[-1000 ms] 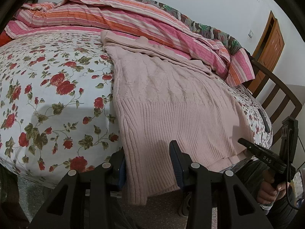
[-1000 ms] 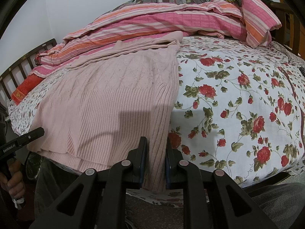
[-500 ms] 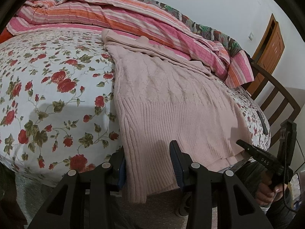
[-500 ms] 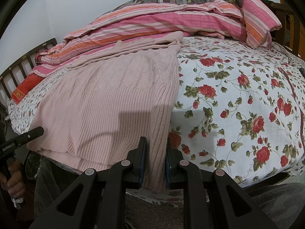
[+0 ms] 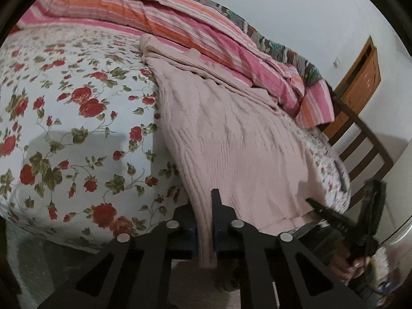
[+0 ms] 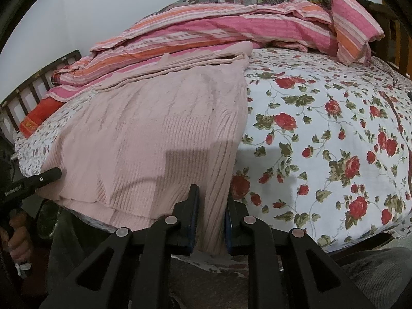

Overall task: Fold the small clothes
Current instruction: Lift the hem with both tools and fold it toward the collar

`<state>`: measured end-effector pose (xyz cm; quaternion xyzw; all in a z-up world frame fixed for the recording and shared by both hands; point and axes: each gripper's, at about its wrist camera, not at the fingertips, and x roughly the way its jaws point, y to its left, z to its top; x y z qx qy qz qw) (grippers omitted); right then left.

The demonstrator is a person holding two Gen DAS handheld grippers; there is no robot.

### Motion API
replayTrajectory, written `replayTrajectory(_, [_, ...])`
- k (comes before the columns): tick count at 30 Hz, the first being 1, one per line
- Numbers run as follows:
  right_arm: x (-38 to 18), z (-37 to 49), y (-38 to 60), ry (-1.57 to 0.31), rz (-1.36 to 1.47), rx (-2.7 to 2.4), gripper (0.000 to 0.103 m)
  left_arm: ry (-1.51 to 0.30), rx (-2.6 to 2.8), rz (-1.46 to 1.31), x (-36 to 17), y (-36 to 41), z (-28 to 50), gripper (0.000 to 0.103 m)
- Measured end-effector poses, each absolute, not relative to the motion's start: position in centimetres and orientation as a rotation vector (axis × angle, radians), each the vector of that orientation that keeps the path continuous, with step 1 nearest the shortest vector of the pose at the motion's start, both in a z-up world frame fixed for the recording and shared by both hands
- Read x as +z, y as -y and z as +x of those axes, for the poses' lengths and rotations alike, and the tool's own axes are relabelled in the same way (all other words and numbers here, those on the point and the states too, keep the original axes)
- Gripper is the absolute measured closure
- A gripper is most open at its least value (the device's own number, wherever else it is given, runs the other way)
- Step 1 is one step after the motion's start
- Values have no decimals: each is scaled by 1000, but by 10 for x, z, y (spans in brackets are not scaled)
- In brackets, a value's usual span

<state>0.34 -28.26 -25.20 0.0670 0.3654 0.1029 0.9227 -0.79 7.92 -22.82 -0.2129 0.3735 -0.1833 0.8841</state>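
Note:
A pale pink knitted sweater (image 5: 231,141) (image 6: 154,134) lies flat on the bed, its ribbed hem hanging over the near edge. My left gripper (image 5: 202,216) is closing on the hem's left corner, and the fabric is pinched between its pads. My right gripper (image 6: 211,206) is closing a little tighter on the opposite hem corner, with the knit bunched between its blue pads. Each view also shows the other tool: the right gripper (image 5: 334,221) in a hand at the lower right, and the left gripper (image 6: 38,180) at the far left.
The floral bedsheet (image 5: 77,128) (image 6: 322,141) covers the mattress. A striped pink and orange quilt (image 5: 193,25) (image 6: 231,25) is piled along the far side against the wall. Dark wooden bed rails (image 5: 360,139) (image 6: 25,95) stand at the ends. A wooden door (image 5: 360,77) is beyond.
The left gripper's jaws have closed onto the sweater's hem corner, which earlier hung loose between them, and the left view has rolled slightly. The right gripper has stayed still on its corner.

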Motion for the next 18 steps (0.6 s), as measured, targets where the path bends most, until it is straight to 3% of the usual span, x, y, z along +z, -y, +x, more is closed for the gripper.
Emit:
replayTrajectory(4, [-249,2,286,-761,178,250,97,-749,-388,-481,-222,-88,-11,96])
replayTrajectory(18, [-175,-4,317,-622,446,374,98,-594,-432,-497,-147,-104,-9,97])
